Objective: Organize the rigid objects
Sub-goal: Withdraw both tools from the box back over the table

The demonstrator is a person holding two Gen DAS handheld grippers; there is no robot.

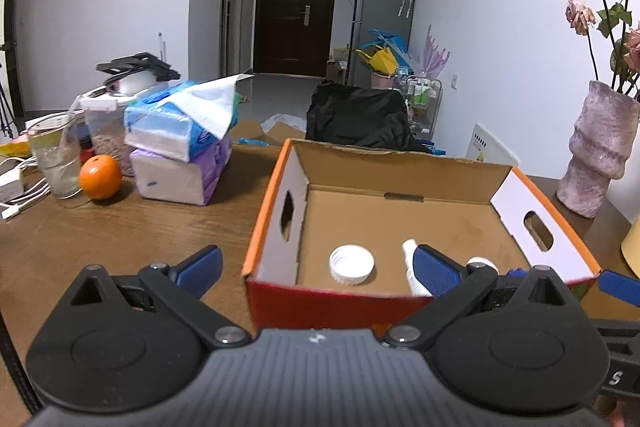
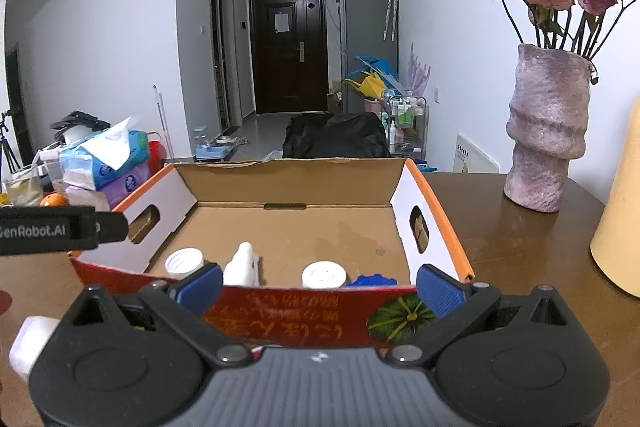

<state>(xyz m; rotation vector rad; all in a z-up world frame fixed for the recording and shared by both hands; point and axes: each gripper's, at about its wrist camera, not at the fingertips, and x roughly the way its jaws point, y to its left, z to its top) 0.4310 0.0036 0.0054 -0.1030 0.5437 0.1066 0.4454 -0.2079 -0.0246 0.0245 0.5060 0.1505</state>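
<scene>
An open cardboard box (image 1: 276, 187) (image 2: 444, 215) with an orange rim stands on the brown table. On its floor near the front wall lie a white screw cap (image 1: 352, 264) (image 2: 184, 262), a small white bottle (image 1: 414, 267) (image 2: 242, 265), a round white lid (image 1: 482, 263) (image 2: 324, 275) and a blue item (image 2: 370, 281), partly hidden by the wall. My left gripper (image 1: 318, 271) hovers open at the box's front left corner, holding nothing. My right gripper (image 2: 320, 287) is open and empty in front of the box's red front wall.
Stacked tissue packs (image 1: 180, 147), an orange (image 1: 100, 177) and a glass (image 1: 54, 155) crowd the table's left. A pink vase (image 2: 548, 131) with dried roses stands right of the box, a pale yellow object (image 2: 620, 227) nearer. A white block (image 2: 32, 343) lies bottom left.
</scene>
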